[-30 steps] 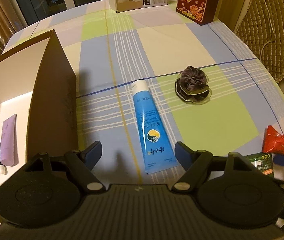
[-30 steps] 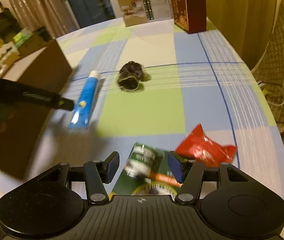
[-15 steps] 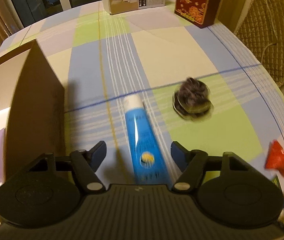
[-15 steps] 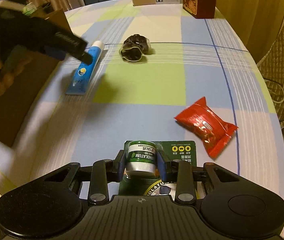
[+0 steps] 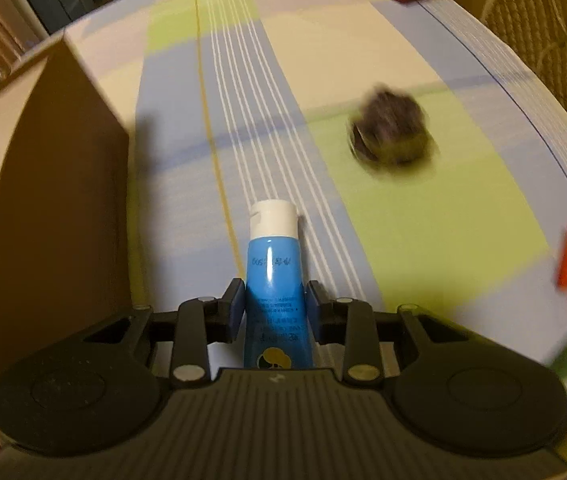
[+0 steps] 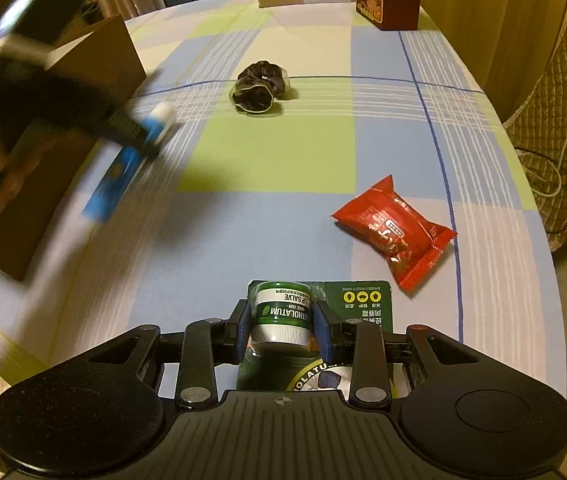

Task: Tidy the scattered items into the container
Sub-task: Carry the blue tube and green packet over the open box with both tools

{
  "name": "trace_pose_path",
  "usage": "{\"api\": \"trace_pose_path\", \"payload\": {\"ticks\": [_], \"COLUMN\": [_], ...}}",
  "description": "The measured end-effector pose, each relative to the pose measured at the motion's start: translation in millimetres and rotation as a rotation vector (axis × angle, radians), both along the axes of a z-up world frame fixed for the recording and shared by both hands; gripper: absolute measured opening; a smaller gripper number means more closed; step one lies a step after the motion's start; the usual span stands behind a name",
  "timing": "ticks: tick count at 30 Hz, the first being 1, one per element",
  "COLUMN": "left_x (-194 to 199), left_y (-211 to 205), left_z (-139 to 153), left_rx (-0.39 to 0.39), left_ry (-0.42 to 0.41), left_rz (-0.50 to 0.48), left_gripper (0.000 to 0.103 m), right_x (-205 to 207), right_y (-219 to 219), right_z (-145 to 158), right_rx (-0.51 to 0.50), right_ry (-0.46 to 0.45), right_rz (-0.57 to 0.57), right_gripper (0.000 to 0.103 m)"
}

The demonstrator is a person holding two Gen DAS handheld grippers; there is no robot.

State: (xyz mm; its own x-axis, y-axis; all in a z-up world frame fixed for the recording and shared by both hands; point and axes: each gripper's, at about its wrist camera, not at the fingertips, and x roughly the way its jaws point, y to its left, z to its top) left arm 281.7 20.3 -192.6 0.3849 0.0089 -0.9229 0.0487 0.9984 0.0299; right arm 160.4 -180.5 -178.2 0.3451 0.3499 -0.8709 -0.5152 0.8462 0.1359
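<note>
Blue tube, white cap, glossy

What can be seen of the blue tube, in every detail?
The blue tube is a soft, glossy plastic squeeze tube with a white flip cap at its far end, dark print along its body and a round yellow-and-dark emblem near its flat tail. The left tongs are shut on its middle, one blue pad on each side, cap pointing away from the camera. It sits just right of the brown cardboard box, over the checked tablecloth; the blurred right view leaves unclear whether it touches the cloth.
</note>
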Motion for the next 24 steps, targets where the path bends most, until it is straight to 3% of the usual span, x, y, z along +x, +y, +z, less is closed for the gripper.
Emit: {"api": "trace_pose_path", "payload": {"ticks": [4,6,9,12,14,15,19,24], "left_x": [-44,-55,-54,-52,-56,-57,-72,-100], "left_y": [4,8,10,-1,-2,-4,-1,10], "left_z": [-2,-3,-3,-4,-3,-2,3,31], "left_rx": [-0.098,-0.134,-0.154,-0.100,-0.107,-0.104,-0.135,-0.160], "left_ry": [0.059,0.039,0.015,0.003,-0.007,-0.008,0.007,-0.053], "left_rz": [0.048,0.075,0.096,0.062,0.057,0.052,0.062,0.080], "left_gripper": [0.030,0.036,0.044,0.048,0.030,0.027,0.026,0.026], "right_x": [-2,-4,-7,-9,-10,-10,-9,-7], "right_y": [1,3,8,11,15,16,17,15], "right_z": [-1,-3,-4,-6,-7,-7,-5,11], "right_rx": [-0.016,-0.030,-0.048,-0.062,-0.074,-0.075,-0.043,0.068], "right_ry": [-0.006,-0.021,-0.050,-0.070,-0.086,-0.088,-0.058,-0.018], "right_rz": [0.008,0.017,0.034,0.046,0.063,0.066,0.058,0.038], "right_gripper": [0.036,0.036,0.036,0.036,0.036,0.036,0.036,0.036]}}
